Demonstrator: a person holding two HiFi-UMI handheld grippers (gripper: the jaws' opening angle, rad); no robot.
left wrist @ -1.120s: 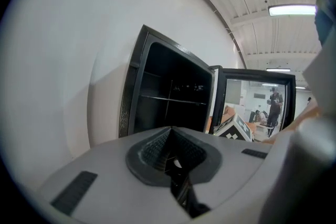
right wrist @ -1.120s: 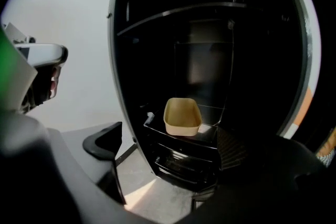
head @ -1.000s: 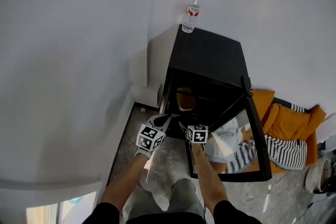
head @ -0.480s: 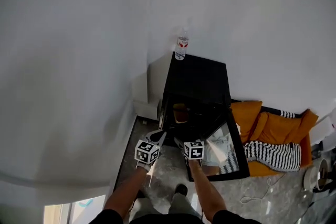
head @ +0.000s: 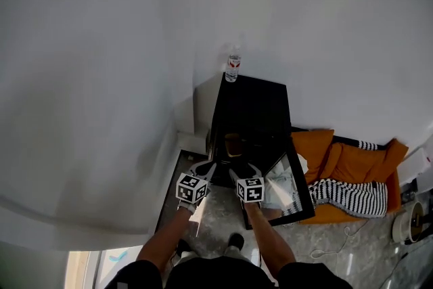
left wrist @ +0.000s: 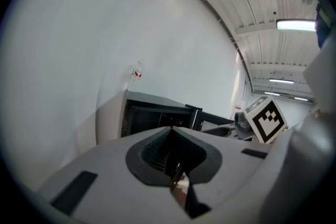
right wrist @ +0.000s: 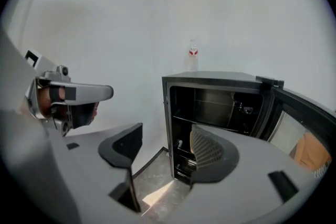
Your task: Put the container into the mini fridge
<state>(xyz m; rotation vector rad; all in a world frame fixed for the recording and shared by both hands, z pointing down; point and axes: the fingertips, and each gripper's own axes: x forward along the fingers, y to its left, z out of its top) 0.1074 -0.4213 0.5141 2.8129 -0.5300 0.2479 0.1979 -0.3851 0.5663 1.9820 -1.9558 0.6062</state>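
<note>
Currently sitting inside the black mini fridge [head: 254, 101], its door hanging open: one small amber tub-like container [head: 234, 143], toward the left edge of an upper shelf, contents not showing. It is looking light, rigid and probably smooth-walled, so best taken across its side walls. Also standing, at the rear left corner of the fridge top: a clear plastic water bottle with red label [head: 233, 65]. Entry, left hand-held gripper [left wrist: 170, 134]: jaws pressing together, holding nothing. Entry, right hand-held gripper [right wrist: 165, 139]: jaws having just been closing, standing partly apart, nothing between.
</note>
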